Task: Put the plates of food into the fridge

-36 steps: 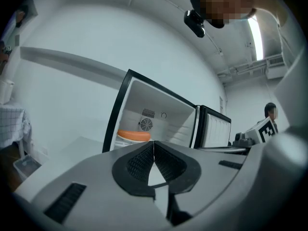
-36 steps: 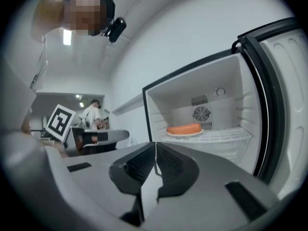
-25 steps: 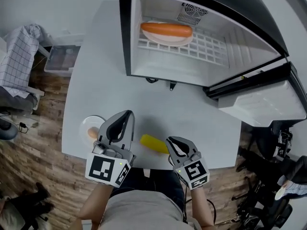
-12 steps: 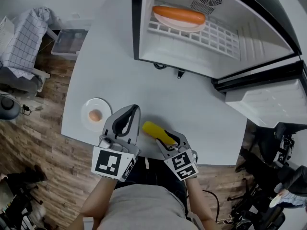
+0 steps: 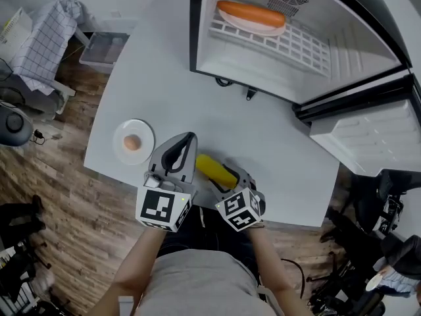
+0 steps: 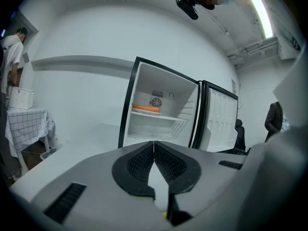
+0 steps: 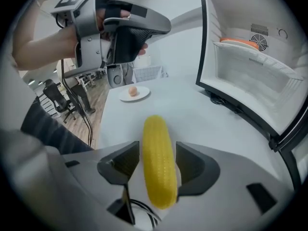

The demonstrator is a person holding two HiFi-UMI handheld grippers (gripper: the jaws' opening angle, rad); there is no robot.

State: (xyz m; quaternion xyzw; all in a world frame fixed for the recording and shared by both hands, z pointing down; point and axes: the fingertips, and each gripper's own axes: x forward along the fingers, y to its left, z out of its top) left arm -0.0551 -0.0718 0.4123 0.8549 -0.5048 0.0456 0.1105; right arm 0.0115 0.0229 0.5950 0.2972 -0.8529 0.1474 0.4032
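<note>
Corn cob point(image 5: 214, 168): yellow, laid on the white surface point(image 5: 263, 130) in front of the open fridge point(image 5: 197, 38). It is well apart from the fridge, near the surface edge farthest from it. No plate can be made out beneath it.

Right claw point(image 5: 231, 178): jaws apart, having just been opening. The cob is enclosed between them with a gap on each side, and neither pad is pressed to it. The cob's long axis is laid along the line of the claw. Its free end projects past the fingertips and is turned to one side of the fridge mouth, toward the plate with egg point(image 5: 118, 137). It is judged that a closing of the jaws would take the cob across its width, and that a turn toward the fridge would then be called for.

Left claw point(image 5: 187, 141): jaws together, nothing held. It is kept just beside the cob, on the side away from the fridge door point(image 5: 368, 137), and is aimed at the fridge mouth. The right claw is judged the better placed for the cob, the left for the plate with egg.

Plate with egg: set on the surface, well apart from the fridge and not yet stored.

Plate with sausage point(image 5: 230, 22): set on the fridge shelf point(image 5: 299, 45), toward the back.
</note>
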